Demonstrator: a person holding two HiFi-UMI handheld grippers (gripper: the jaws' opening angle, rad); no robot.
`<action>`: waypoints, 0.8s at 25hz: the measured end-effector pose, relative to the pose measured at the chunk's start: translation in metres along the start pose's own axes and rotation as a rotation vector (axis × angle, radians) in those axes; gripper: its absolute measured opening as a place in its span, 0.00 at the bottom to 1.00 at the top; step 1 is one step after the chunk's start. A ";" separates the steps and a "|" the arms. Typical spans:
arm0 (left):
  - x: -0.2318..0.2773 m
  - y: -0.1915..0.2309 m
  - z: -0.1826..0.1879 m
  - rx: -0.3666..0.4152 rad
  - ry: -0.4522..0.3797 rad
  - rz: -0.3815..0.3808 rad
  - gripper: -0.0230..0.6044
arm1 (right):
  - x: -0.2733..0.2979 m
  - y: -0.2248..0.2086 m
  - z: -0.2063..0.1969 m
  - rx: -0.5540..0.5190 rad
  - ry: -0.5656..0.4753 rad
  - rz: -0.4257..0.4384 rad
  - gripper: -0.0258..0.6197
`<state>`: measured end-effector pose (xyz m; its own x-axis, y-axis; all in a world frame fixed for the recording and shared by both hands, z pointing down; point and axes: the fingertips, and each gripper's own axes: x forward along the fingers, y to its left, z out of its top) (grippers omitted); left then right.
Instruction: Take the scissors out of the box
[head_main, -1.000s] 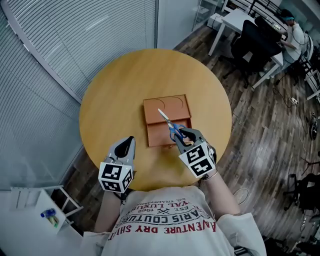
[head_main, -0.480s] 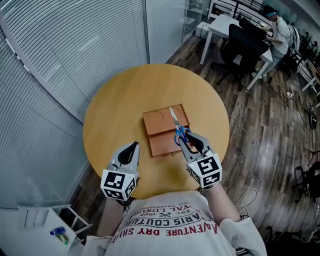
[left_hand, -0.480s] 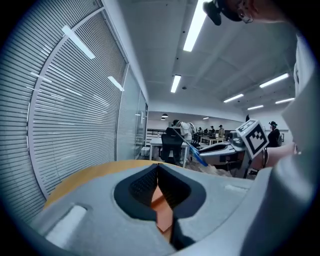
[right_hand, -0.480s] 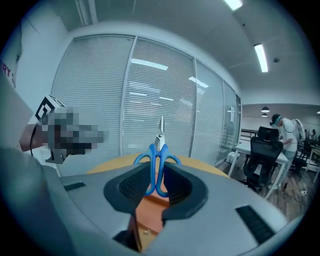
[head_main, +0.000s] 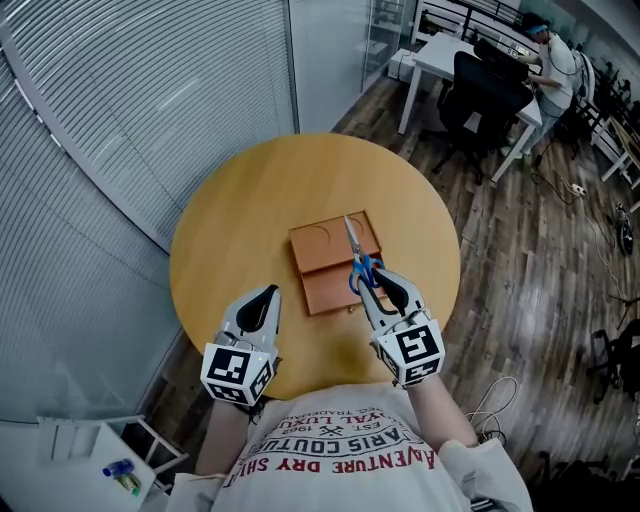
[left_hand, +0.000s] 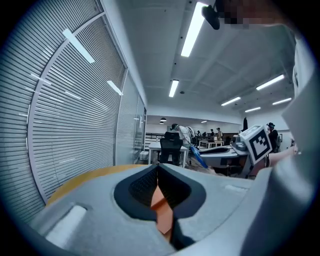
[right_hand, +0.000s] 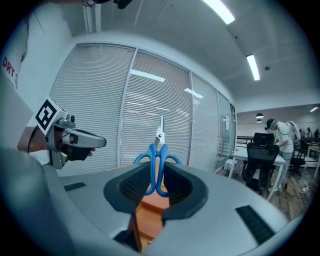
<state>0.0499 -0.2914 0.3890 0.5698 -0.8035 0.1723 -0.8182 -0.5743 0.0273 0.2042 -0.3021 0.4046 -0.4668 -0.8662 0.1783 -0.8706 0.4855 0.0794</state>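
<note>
Pinching the blue-handled steel scissors (head_main: 358, 266) by their loops in the right tongs (head_main: 376, 285), blades pointing far for safety, above the flat brown box (head_main: 318, 252) on the round wooden worktop (head_main: 230, 230); holding the left tongs (head_main: 264, 300), pressed together and empty, aside at near left.

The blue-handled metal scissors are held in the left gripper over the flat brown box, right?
No, the right gripper holds the blue-handled metal scissors over the flat brown box; the right gripper view shows the handles between its fingers.
</note>
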 end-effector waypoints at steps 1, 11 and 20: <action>-0.001 0.000 0.000 -0.001 -0.003 0.001 0.05 | 0.000 0.001 0.000 0.002 0.000 0.000 0.18; -0.009 -0.001 -0.001 -0.008 -0.011 0.019 0.05 | -0.002 0.002 -0.001 0.008 0.004 0.012 0.18; -0.002 -0.009 -0.002 -0.006 0.000 -0.001 0.05 | -0.005 0.000 0.009 0.016 -0.013 0.012 0.18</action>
<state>0.0561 -0.2848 0.3901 0.5709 -0.8027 0.1727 -0.8179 -0.5744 0.0336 0.2050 -0.2981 0.3952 -0.4792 -0.8617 0.1668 -0.8673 0.4941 0.0612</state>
